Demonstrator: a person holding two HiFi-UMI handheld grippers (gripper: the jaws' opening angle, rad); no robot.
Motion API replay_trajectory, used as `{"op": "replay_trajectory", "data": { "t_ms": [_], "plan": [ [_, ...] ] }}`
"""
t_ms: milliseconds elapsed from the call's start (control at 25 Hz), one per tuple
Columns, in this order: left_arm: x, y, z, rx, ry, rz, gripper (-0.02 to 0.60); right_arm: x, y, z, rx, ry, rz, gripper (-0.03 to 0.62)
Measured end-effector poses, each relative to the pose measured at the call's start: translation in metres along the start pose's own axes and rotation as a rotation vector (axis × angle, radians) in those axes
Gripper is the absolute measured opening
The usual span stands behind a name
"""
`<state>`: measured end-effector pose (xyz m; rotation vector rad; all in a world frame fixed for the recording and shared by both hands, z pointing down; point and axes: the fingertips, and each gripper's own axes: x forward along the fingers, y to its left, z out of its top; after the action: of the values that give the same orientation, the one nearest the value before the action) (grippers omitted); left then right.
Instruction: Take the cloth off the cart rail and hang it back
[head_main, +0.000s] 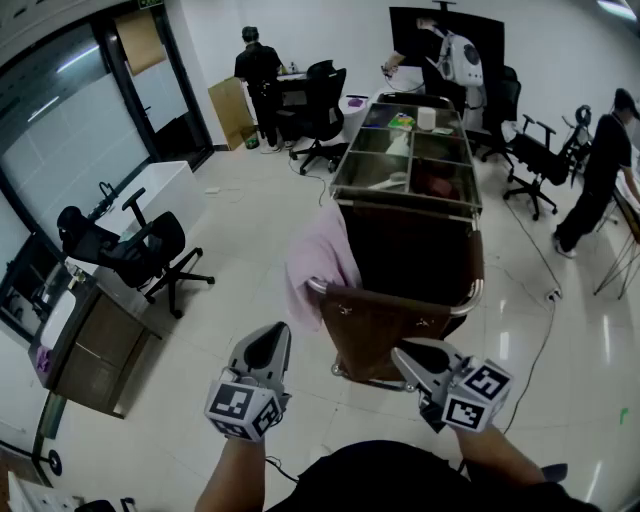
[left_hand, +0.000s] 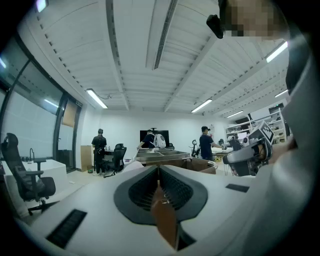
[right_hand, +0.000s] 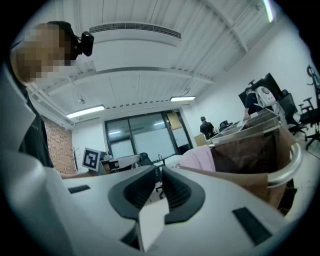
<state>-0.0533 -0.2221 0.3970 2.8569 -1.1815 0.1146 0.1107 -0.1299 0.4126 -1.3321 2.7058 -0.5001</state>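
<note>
A pink cloth (head_main: 318, 262) hangs over the left end of the cart rail (head_main: 470, 300), at the near end of a brown cart (head_main: 400, 240) with steel trays on top. My left gripper (head_main: 272, 335) is held low, just below and left of the cloth, its jaws shut with nothing between them. My right gripper (head_main: 405, 355) hovers below the rail's near side, its jaws only a narrow gap apart and empty. In the right gripper view the cloth (right_hand: 205, 159) and the curved rail (right_hand: 285, 167) lie just beyond the gripper (right_hand: 159, 176). The left gripper (left_hand: 159, 175) points towards the cart (left_hand: 170, 161).
A black office chair (head_main: 150, 255) and a desk (head_main: 90, 330) stand to the left. More chairs (head_main: 530, 160) and a person (head_main: 595, 170) are on the right, another person (head_main: 258, 80) at the back. A cable (head_main: 535, 350) runs across the floor right of the cart.
</note>
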Motion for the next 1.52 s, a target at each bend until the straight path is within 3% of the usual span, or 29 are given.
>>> {"op": "replay_trajectory", "data": {
  "t_ms": [80, 280, 440, 520, 760, 960, 1280, 1520],
  "plan": [
    [0.010, 0.000, 0.005, 0.029, 0.012, 0.003, 0.139, -0.010, -0.008, 0.004, 0.003, -0.005, 0.004, 0.063],
    [0.036, 0.019, 0.015, 0.119, 0.029, 0.030, 0.149, -0.018, -0.027, 0.007, 0.016, -0.007, 0.013, 0.063],
    [0.061, 0.047, 0.020, 0.159, 0.063, -0.023, 0.152, -0.002, -0.038, 0.013, 0.022, -0.023, -0.009, 0.064],
    [0.077, 0.063, 0.021, 0.172, 0.093, -0.071, 0.228, 0.011, -0.041, 0.016, 0.018, -0.031, -0.038, 0.063],
    [0.138, 0.110, 0.013, 0.213, 0.160, -0.225, 0.255, 0.049, -0.047, 0.015, 0.010, -0.052, -0.135, 0.063],
    [0.192, 0.123, -0.001, 0.158, 0.202, -0.360, 0.255, 0.068, -0.048, 0.007, 0.010, -0.032, -0.204, 0.063],
    [0.261, 0.117, -0.019, 0.170, 0.261, -0.422, 0.255, 0.065, -0.054, 0.001, 0.007, -0.012, -0.265, 0.063],
    [0.289, 0.111, -0.053, 0.151, 0.411, -0.469, 0.302, 0.055, -0.056, 0.001, 0.016, -0.022, -0.268, 0.063]
  ]
}}
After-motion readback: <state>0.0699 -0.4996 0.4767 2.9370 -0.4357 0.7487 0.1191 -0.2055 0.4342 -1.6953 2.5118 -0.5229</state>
